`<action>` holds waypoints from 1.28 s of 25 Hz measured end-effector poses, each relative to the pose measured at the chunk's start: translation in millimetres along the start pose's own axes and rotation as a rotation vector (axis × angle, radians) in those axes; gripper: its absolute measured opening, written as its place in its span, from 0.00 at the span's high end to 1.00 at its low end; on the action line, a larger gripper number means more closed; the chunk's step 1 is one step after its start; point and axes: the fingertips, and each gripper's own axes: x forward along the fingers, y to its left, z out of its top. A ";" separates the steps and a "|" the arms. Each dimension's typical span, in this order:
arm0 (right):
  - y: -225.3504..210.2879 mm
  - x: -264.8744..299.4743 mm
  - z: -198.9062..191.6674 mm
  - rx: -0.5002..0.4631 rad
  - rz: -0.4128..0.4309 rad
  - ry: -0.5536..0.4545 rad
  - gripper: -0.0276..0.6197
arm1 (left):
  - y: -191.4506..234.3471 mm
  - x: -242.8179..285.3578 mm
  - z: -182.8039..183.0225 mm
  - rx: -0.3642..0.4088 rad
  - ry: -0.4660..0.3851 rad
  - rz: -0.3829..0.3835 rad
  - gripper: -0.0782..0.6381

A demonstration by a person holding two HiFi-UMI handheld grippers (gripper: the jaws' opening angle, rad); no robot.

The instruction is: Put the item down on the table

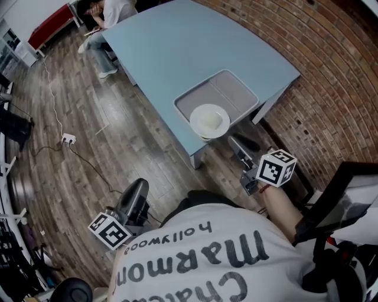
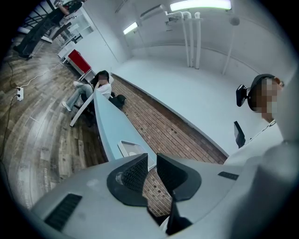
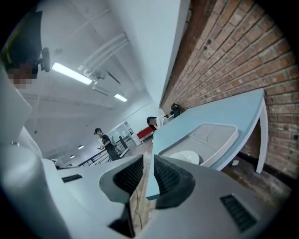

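A white plate lies at the near end of a grey tray on the light blue table. Both grippers hang low by my body, short of the table edge. My left gripper is over the wood floor, its jaws drawn together with nothing between them. Past it in the left gripper view, the tray shows on the table. My right gripper is below the table's near corner, jaws also together and empty. It looks toward the plate and the tray.
A brick wall runs along the right of the table. A person sits at the table's far end. A power strip with cables lies on the floor at left. A dark chair frame stands at my right.
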 end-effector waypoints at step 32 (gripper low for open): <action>15.0 -34.6 -16.7 -0.301 -0.057 0.054 0.91 | -0.5 0.5 -13.0 0.031 0.058 -0.003 0.80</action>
